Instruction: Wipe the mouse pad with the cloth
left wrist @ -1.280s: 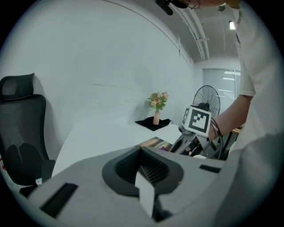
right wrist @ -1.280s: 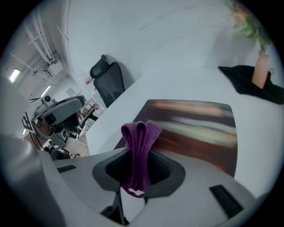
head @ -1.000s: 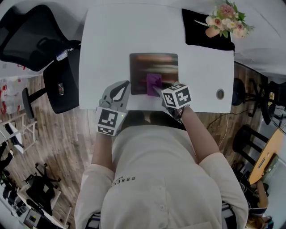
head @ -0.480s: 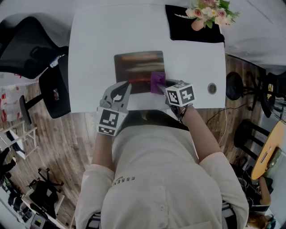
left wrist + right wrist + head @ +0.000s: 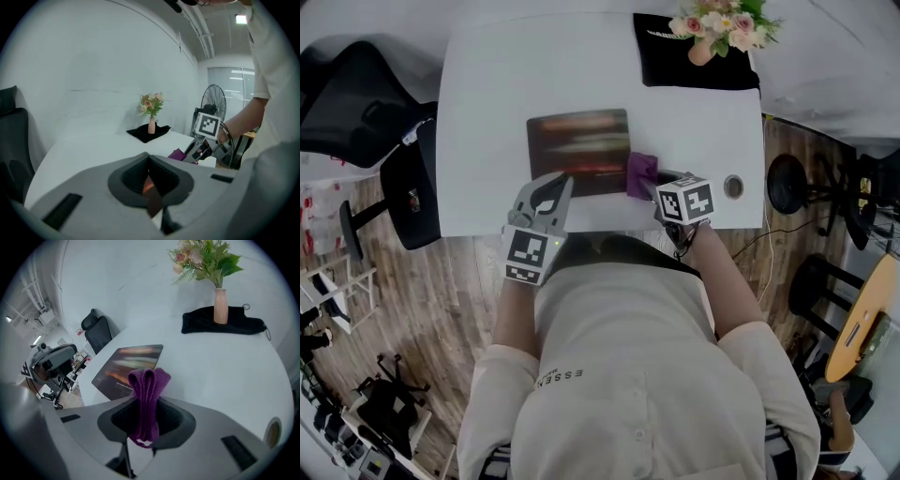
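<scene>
Two tools reach forward over the near edge of the white bench (image 5: 516, 84). Your left tool (image 5: 549, 192) points straight ahead. Its jaws are closed on the near edge of the mouse pad (image 5: 578, 150), most likely to pin the pad so it won't slide under the wiping. Your right forearm (image 5: 712, 272) angles inward. The right tool (image 5: 650, 184) pinches the purple cloth (image 5: 639, 172), which is folded into a thick wad poking out past the jaws as a wiping face. The cloth sits just beside the pad's right edge; whether it touches the bench is unclear. The pad lies flat, close to you. At the far edge, well apart, a vase of flowers (image 5: 705, 45) stands on black fabric (image 5: 670, 70).
</scene>
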Demonstrator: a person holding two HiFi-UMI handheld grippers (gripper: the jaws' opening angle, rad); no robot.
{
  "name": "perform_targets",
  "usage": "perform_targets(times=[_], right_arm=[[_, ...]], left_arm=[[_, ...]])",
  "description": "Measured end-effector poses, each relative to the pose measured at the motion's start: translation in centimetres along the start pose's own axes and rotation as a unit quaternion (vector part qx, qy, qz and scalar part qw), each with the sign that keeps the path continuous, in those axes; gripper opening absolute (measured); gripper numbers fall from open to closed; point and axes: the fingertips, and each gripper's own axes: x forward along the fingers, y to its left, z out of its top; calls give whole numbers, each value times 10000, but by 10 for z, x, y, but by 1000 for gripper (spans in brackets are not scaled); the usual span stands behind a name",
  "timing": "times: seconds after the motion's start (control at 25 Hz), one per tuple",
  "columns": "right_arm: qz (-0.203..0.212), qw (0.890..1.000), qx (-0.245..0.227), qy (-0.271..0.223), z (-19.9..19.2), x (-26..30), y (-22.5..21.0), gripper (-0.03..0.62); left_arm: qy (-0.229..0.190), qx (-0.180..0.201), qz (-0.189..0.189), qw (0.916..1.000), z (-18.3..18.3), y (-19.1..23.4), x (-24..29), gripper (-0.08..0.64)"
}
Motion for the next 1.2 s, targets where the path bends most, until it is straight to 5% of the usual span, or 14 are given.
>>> perform_targets(times=[0.28, 0.56, 0.84, 1.2], right_arm=[[26, 9993, -165, -324, 17, -18, -1, 97], [-126, 9848, -1136, -1310, 85, -58, 37, 97], [-446, 9438, -1849, -2704, 155, -120, 75, 95], [-607, 8842, -1986, -4184, 210, -184, 114, 95]], left_arm=[[37, 321, 108, 9994, 23, -1, 1, 2], [-234, 572, 310, 9976, 70, 21, -14, 2], [-414, 736, 705, 9939, 110, 53, -35, 2], [-994, 843, 805, 9882, 160, 76, -68, 2]])
